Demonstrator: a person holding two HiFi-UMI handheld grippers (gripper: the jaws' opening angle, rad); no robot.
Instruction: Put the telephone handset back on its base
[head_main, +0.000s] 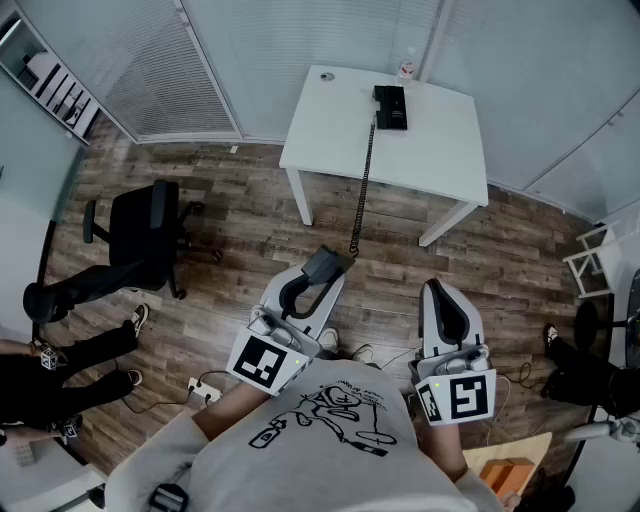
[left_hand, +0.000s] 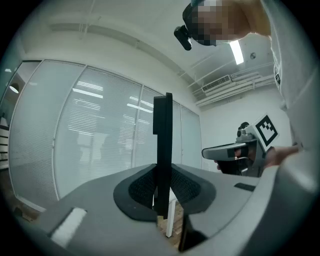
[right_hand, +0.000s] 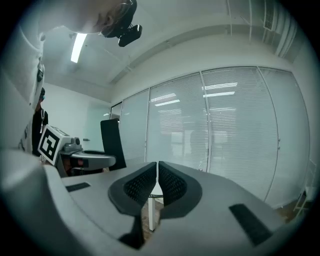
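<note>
Black and slim, the telephone handset (left_hand: 162, 150) stands clamped between the ribbed pads of the left gripper (left_hand: 162, 192). The jaws are closed narrowly on its lower end and most of its length rises up beyond them. From the head view the handset (head_main: 326, 262) sits right at the tip of the left gripper (head_main: 318, 278), held in the air above the wooden floor (head_main: 230, 190).

A coiled cord (head_main: 364, 180) runs from the handset straight ahead of the gripper, up to the white table (head_main: 430, 140) that stands well in front of both grippers. The phone's base (head_main: 391, 107) lies on the far part of that tabletop, well apart from the handset.

The right gripper (right_hand: 157, 182) is carried just to the right of the left one, roughly level with it. Its two pads are pressed together with nothing between them, only a hairline seam showing. In the head view the right gripper (head_main: 436, 292) points ahead toward the table's near right leg.

Off to the left of the left gripper stands a black office chair (head_main: 145, 235), clear of the cord
</note>
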